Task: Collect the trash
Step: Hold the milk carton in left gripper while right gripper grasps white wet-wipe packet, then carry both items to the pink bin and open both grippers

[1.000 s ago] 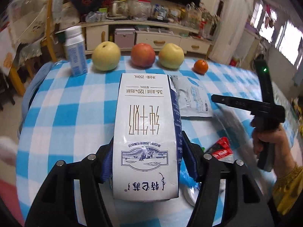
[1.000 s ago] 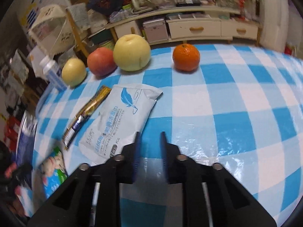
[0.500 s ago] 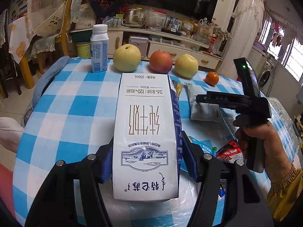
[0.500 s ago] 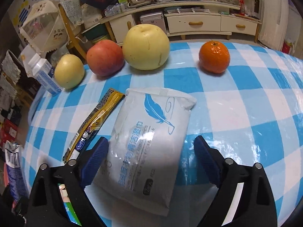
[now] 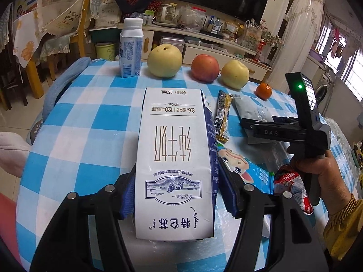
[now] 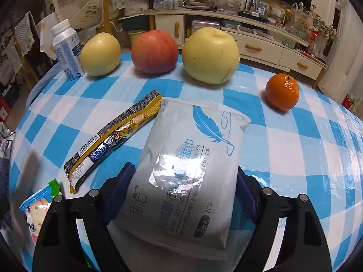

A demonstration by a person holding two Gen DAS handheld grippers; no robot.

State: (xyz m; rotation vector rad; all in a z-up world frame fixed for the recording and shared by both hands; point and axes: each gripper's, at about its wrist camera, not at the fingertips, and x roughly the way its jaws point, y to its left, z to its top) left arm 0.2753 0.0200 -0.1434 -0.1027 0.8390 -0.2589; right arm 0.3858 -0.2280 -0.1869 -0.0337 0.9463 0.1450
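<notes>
My left gripper [image 5: 174, 195] is shut on a white milk carton [image 5: 174, 158] and holds it lying flat above the blue checked table [image 5: 90, 122]. My right gripper [image 6: 181, 181] is open, its jaws on either side of a grey wet-wipes pack [image 6: 188, 170] that lies on the table; the pack also shows in the left wrist view [image 5: 251, 111]. A gold snack-bar wrapper [image 6: 113, 136] lies left of the pack. A blue cartoon wrapper [image 5: 247, 170] and a red wrapper [image 5: 292, 188] lie near the right hand.
Along the far edge stand a small blue-white bottle [image 6: 67, 49], a yellow apple [image 6: 99, 54], a red apple [image 6: 154, 49], another yellow apple [image 6: 211, 54] and an orange [image 6: 282, 91]. A cabinet [image 6: 226, 34] stands behind the table.
My right gripper opened and moved forward over the wipes pack, so its jaws now straddle it. My left gripper kept hold of the carton and lifted, tilting its view up.
</notes>
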